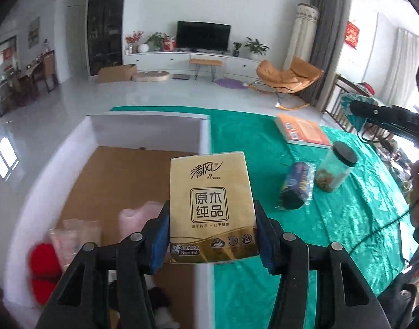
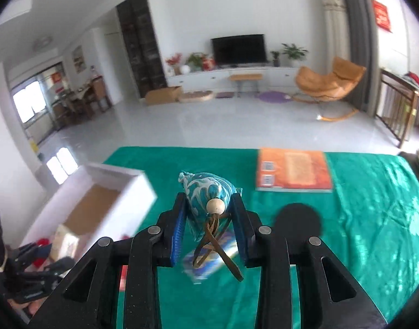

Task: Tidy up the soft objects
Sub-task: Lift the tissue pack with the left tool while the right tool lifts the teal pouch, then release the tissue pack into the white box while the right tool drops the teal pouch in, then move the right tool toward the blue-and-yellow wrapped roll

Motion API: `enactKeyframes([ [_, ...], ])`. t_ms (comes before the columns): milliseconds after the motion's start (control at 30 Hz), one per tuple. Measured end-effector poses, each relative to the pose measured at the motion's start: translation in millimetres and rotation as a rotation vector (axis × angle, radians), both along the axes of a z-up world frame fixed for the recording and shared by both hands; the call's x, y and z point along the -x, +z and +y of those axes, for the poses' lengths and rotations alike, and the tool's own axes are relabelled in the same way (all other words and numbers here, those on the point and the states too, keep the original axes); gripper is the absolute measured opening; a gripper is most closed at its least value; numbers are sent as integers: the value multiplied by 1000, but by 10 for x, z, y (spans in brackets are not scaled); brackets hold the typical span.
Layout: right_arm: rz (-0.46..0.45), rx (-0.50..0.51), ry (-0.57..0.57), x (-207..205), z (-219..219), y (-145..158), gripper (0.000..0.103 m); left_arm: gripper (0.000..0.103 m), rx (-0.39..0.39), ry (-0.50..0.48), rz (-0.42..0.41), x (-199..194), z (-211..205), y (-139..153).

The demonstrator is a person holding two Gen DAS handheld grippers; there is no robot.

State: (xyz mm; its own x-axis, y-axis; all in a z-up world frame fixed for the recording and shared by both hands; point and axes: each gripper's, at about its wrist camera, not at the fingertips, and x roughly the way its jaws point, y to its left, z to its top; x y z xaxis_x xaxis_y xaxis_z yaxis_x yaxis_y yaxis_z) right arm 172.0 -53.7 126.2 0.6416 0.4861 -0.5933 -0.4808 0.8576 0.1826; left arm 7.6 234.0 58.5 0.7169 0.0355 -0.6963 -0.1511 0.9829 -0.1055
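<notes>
My left gripper (image 1: 212, 235) is shut on a golden tissue pack (image 1: 210, 205) and holds it above the right wall of a white box (image 1: 205, 137) with a brown floor. In the box lie a red soft thing (image 1: 43, 271), pink packets (image 1: 75, 235) and a pink soft thing (image 1: 138, 216). My right gripper (image 2: 209, 219) is shut on a teal and white cloth pouch (image 2: 206, 192) with a wooden bead and brown cords, held above the green tablecloth (image 2: 360, 233). The box also shows in the right wrist view (image 2: 121, 181), to the left.
On the green cloth lie an orange book (image 1: 302, 133), a clear jar with a black lid (image 1: 336, 170) and a dark blue packet (image 1: 295, 186). In the right wrist view the book (image 2: 293, 170) lies ahead, a blue packet (image 2: 206, 260) lies under the pouch.
</notes>
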Motion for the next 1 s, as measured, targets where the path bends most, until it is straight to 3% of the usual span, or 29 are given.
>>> enactKeyframes([
  [200,98,-98,357,857,1362,-62,34,56,-89,255,102,594,956,-204],
  [267,147,-114,455,1089,1701,-169,37,66,-105,342,145,730,1180,-345],
  [300,178,-116,496,1177,1840,-246,44,79,-105,372,150,781,1256,-400],
  [333,206,-106,528,1258,1939,-341,66,91,-107,397,145,818,1294,-442],
  [367,217,-91,543,1304,1999,-413,77,93,-111,416,131,853,1313,-461],
  [400,205,-76,544,1347,2005,-479,80,94,-116,429,111,879,1306,-466],
  [567,128,9,436,1292,1581,-789,81,94,-92,353,43,775,1059,-441],
  [767,117,140,116,918,520,-1460,83,94,-40,127,-34,510,197,-309],
  [900,176,217,-105,796,-185,-1944,83,95,-26,-65,-5,372,-510,-345],
  [1000,168,213,-224,799,-591,-2069,83,96,24,-202,59,221,-1028,-533],
])
